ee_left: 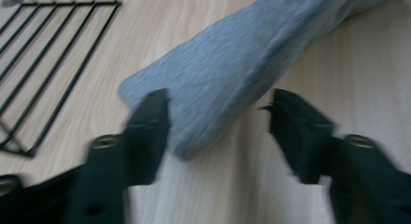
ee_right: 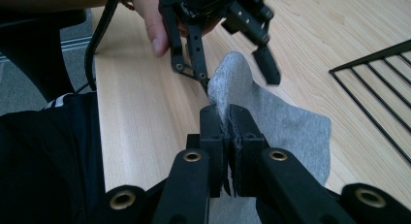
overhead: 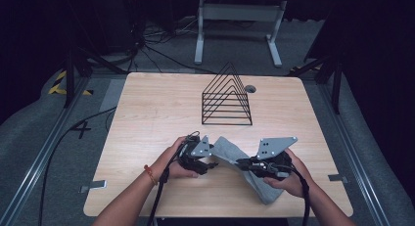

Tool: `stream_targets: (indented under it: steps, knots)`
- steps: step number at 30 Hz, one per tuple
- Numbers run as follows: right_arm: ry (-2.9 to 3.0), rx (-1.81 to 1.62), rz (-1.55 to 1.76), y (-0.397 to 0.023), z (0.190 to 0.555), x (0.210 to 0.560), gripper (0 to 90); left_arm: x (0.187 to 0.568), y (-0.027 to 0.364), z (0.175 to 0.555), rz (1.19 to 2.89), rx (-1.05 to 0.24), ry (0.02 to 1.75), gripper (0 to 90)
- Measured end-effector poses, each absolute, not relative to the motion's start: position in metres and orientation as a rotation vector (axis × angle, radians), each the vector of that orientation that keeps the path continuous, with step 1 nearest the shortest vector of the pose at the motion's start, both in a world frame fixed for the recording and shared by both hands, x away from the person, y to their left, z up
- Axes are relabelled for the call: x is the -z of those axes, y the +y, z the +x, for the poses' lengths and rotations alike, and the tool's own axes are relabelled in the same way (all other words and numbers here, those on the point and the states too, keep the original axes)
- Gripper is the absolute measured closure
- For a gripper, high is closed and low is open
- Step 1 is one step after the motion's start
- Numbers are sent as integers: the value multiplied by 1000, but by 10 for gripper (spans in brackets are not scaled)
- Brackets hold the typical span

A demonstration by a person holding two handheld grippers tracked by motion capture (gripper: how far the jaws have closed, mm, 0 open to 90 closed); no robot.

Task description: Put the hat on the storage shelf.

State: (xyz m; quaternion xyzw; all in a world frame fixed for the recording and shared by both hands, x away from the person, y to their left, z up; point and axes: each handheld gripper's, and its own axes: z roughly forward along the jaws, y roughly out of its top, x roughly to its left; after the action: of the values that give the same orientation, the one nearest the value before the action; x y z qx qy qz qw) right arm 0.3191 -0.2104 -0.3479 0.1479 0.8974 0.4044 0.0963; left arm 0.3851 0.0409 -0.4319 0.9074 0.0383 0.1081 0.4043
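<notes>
Sock (overhead: 234, 156), grey, lies near the table's (overhead: 147, 113) front edge, its long axis running from upper left to lower right. Left gripper (overhead: 211, 163) hangs released, jaws straddling the sock's end (not pinching). Right gripper (overhead: 241, 162) is clenched on the sock's middle. Bare wood surrounds them; a wire rack (overhead: 226, 96) stands well behind.

Table evenly lit, surroundings dark; left gripper view motion-blurred.
</notes>
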Motion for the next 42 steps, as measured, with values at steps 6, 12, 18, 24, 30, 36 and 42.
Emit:
stream_targets:
  steps: [6,12,18,24,30,36,42]
  knots:
    - [2651,-1187,462,-217,319,355,860,423,38,379,2259,-256,47,833]
    - [2624,-1168,516,-224,318,362,800,418,38,381,2272,-283,123,872]
    - [2608,-1121,591,-226,310,380,567,418,41,383,2284,-285,199,874]
    - [2636,-1058,646,-222,295,408,398,418,42,383,2307,-300,230,874]
    - [2654,-1017,737,-228,291,433,505,417,45,384,2293,-308,240,874]
    - [2573,-1110,741,-233,295,430,858,414,49,386,2272,-306,255,873]
    - [2396,-1212,757,-247,302,396,876,402,56,387,2229,-330,266,872]
